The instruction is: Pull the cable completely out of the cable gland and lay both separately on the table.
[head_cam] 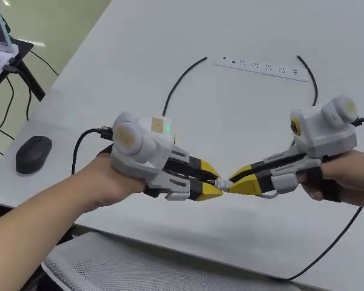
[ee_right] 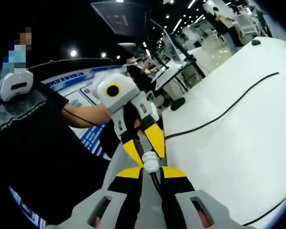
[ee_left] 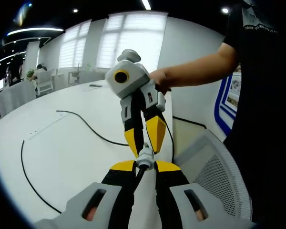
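A small white cable gland [head_cam: 223, 183] hangs in the air above the table's near edge, between the two gripper tips. My left gripper [head_cam: 217, 185] comes in from the left and is shut on the gland [ee_left: 145, 155], which sits right at its yellow tips [ee_left: 144, 166]. My right gripper [head_cam: 233, 183] meets it nose to nose from the right. In the right gripper view, a dark cable [ee_right: 156, 183] runs from the gland [ee_right: 150, 162] back between the shut jaws of the right gripper [ee_right: 151, 171]. A pale loop of cable [head_cam: 267, 195] hangs under the right gripper.
On the white table [head_cam: 249, 121] a white power strip [head_cam: 261, 65] lies at the back, with black cords [head_cam: 179, 85] curving from it. A black mouse [head_cam: 33, 153] sits at the left edge. A grey mesh chair [head_cam: 109, 267] stands below the front edge.
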`<action>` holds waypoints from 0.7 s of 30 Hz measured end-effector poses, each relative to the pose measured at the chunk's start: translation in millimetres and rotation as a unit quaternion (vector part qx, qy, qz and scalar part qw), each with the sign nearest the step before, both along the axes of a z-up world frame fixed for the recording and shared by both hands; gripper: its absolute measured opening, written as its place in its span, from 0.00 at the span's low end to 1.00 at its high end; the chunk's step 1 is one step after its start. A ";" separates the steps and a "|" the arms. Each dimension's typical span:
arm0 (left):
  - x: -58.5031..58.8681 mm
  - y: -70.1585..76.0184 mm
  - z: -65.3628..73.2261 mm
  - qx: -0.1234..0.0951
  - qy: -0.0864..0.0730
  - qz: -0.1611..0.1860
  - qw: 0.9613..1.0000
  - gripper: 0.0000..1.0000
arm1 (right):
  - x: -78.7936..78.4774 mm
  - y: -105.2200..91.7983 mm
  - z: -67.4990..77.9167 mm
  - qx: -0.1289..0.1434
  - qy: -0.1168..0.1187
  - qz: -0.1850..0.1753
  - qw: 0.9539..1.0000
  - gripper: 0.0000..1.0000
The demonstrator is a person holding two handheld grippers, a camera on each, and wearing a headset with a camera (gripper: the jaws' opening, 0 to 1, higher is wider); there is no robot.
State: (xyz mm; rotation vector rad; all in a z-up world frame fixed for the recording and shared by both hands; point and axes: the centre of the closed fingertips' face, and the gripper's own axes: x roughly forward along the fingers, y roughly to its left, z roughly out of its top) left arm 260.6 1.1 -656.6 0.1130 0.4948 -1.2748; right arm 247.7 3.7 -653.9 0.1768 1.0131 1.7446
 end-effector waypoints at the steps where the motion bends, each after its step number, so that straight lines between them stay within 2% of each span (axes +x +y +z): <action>1: -0.4 -0.2 0.5 0.000 0.000 -0.001 1.000 0.15 | -0.2 -0.1 0.0 0.001 -0.002 0.002 1.000 0.10; 5: -1.5 -0.1 -0.6 0.008 -0.004 -0.007 1.000 0.15 | -3.2 -0.3 0.9 0.003 -0.002 0.007 1.000 0.09; 9: -1.3 1.2 -2.6 0.010 0.001 -0.007 1.000 0.15 | -4.8 -0.1 0.5 0.007 -0.017 0.006 1.000 0.09; 12: -1.9 1.5 -3.3 0.009 0.009 -0.005 1.000 0.15 | -6.0 -0.1 -0.2 0.009 -0.050 0.013 0.999 0.08; 13: -1.6 2.0 -3.6 0.009 0.009 -0.004 1.000 0.15 | -4.2 1.2 -0.4 0.014 -0.079 0.014 0.997 0.08; 14: -1.4 2.9 -4.5 0.009 0.013 -0.003 1.000 0.15 | -4.6 1.6 -0.6 0.014 -0.102 0.019 0.995 0.08; 15: -2.2 3.1 -5.0 0.008 0.018 -0.005 1.000 0.15 | -6.7 1.1 -1.2 0.014 -0.134 0.030 0.990 0.08; 19: -4.4 2.3 -5.9 0.006 0.028 -0.003 1.000 0.15 | -8.0 1.6 -3.1 0.005 -0.219 0.047 0.975 0.07; 20: -4.5 1.9 -5.6 0.004 0.033 0.000 0.999 0.15 | -7.1 1.8 -3.6 0.004 -0.257 0.054 0.965 0.07; 21: -4.2 2.1 -5.4 0.001 0.034 0.002 0.999 0.15 | -6.8 1.6 -3.9 0.001 -0.275 0.057 0.960 0.07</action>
